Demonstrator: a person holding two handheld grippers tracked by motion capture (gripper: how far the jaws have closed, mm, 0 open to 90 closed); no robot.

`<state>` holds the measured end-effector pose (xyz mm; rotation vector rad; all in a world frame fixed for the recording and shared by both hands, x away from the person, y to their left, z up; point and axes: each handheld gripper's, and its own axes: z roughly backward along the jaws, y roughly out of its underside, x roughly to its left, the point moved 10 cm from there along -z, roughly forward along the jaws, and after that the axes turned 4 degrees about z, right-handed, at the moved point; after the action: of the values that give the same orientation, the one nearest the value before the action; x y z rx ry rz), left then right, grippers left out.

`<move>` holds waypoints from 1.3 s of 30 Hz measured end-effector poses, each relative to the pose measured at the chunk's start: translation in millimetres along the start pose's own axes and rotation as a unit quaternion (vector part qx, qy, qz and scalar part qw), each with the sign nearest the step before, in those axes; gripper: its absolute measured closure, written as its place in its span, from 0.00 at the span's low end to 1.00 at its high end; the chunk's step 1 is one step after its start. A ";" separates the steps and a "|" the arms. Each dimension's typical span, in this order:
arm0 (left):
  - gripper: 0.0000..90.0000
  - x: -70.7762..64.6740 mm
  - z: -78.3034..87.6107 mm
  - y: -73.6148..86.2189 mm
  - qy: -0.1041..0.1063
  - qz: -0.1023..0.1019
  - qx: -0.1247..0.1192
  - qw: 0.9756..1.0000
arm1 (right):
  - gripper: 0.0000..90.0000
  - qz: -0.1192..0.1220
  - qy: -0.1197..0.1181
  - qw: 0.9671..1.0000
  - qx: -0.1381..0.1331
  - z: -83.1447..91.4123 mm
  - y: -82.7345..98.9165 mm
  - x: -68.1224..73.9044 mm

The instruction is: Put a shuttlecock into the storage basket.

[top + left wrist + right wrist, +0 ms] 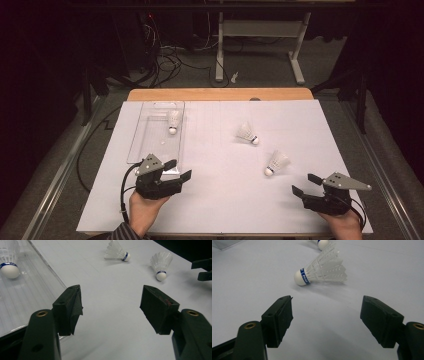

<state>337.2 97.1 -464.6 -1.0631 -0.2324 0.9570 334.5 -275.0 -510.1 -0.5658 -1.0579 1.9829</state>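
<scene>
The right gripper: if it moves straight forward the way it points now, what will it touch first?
Most likely the nearer shuttlecock, lying on its side on the white table just ahead of the open right gripper, slightly left of centre.

Wooden worktop [220, 94], covered almost wholly by a white paper sheet [220, 200]; a strip of bare wood shows along the far edge. Lying on the sheet: a clear rectangular plastic tray [142, 145] at the left, long side running front to back; a white feathered shuttlecock with a blue band [247, 134] near the middle, on its side with the cork pointing right; and a second white feathered shuttlecock [276, 163], nearer and to the right, on its side with the cork toward the near edge. The two shuttlecocks lie apart.
</scene>
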 end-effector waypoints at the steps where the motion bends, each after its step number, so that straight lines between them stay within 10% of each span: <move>1: 0.38 -0.5 -0.8 -0.2 0.001 0.000 0.000 1.000 | 0.29 0.000 0.000 1.000 0.000 0.0 -0.1 0.0; 39: 0.39 -18.5 -24.7 -17.0 0.021 -0.014 0.001 1.000 | 0.29 -0.001 0.000 1.000 -0.001 0.4 -0.3 0.0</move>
<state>350.0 64.9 -458.1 -1.0749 -0.2111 0.9074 334.4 -275.1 -509.7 -0.5656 -1.0610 1.9802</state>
